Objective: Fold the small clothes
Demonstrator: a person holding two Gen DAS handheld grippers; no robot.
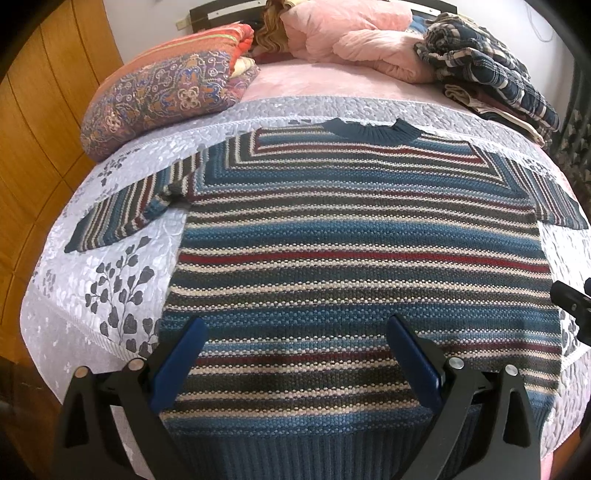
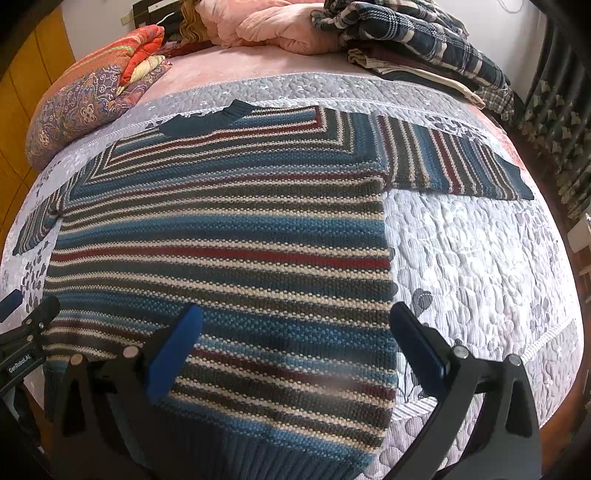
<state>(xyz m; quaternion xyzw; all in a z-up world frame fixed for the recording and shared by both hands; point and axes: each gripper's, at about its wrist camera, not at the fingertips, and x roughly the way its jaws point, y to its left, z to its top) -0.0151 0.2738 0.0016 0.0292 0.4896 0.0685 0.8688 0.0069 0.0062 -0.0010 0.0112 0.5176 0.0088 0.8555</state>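
Observation:
A striped knit sweater in blue, red, cream and grey lies flat and spread out on a grey quilted bed cover, collar at the far side, both short sleeves out to the sides. My left gripper hovers open over the sweater's lower left part, near the ribbed hem, with nothing between its blue pads. In the right wrist view the same sweater fills the left and middle. My right gripper is open above the sweater's lower right edge, its right finger over the bed cover.
A patterned folded quilt lies at the far left. A pink duvet and a pile of plaid clothes sit at the far end of the bed. A wooden wardrobe stands on the left.

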